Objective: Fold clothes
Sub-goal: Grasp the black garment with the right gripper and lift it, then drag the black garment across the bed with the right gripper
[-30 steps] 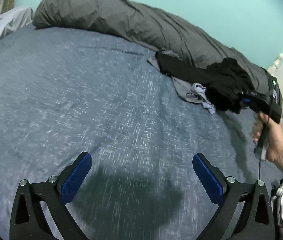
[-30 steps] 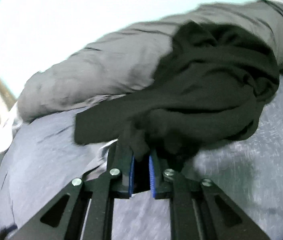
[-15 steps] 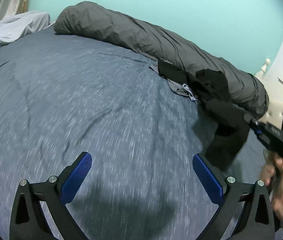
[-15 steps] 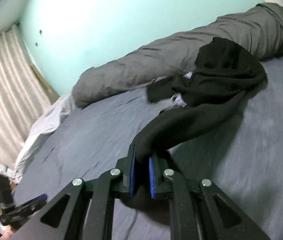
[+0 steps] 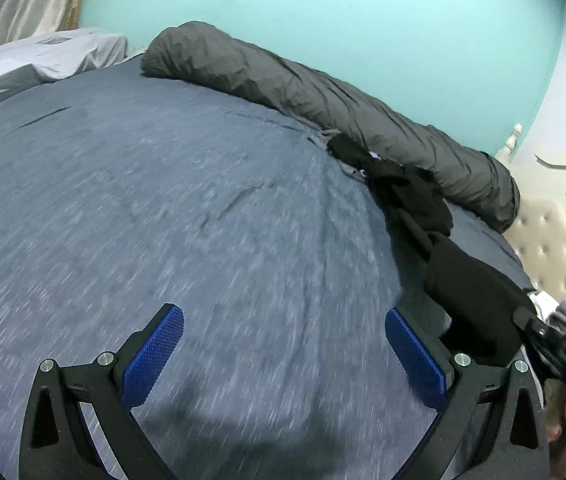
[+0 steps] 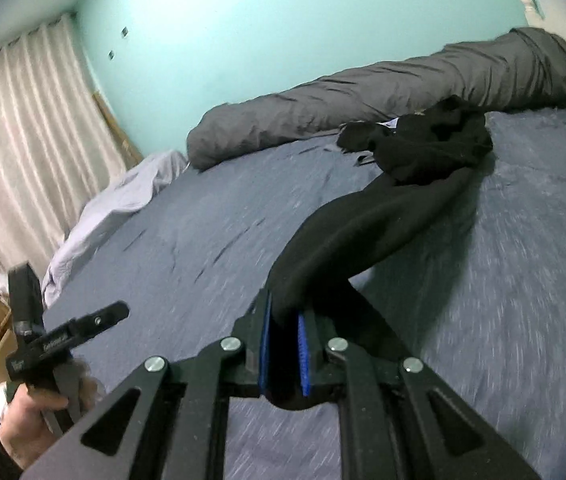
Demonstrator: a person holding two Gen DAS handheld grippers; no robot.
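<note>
Hidden and blurred

The sheet (image 5: 203, 220) is streaked with blur near the cameras; the garment (image 6: 363, 224) covers clothes (image 5: 353, 170) too hidden to identify.

A garment (image 6: 395, 208) lay on the bed (image 5: 163, 220), one end bunched before the rolled duvet (image 5: 323, 92) along the wall (image 5: 323, 12).

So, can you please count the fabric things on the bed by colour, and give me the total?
Black: 1, the black garment, one end clamped in the right gripper
Dark grey: 1, the rolled duvet along the wall
Light grey: 1, the crumpled sheet at the far edge
Grey, partly hidden under the black garment: at least 1, the small clothes
Total: 4, perhaps more hidden
</note>
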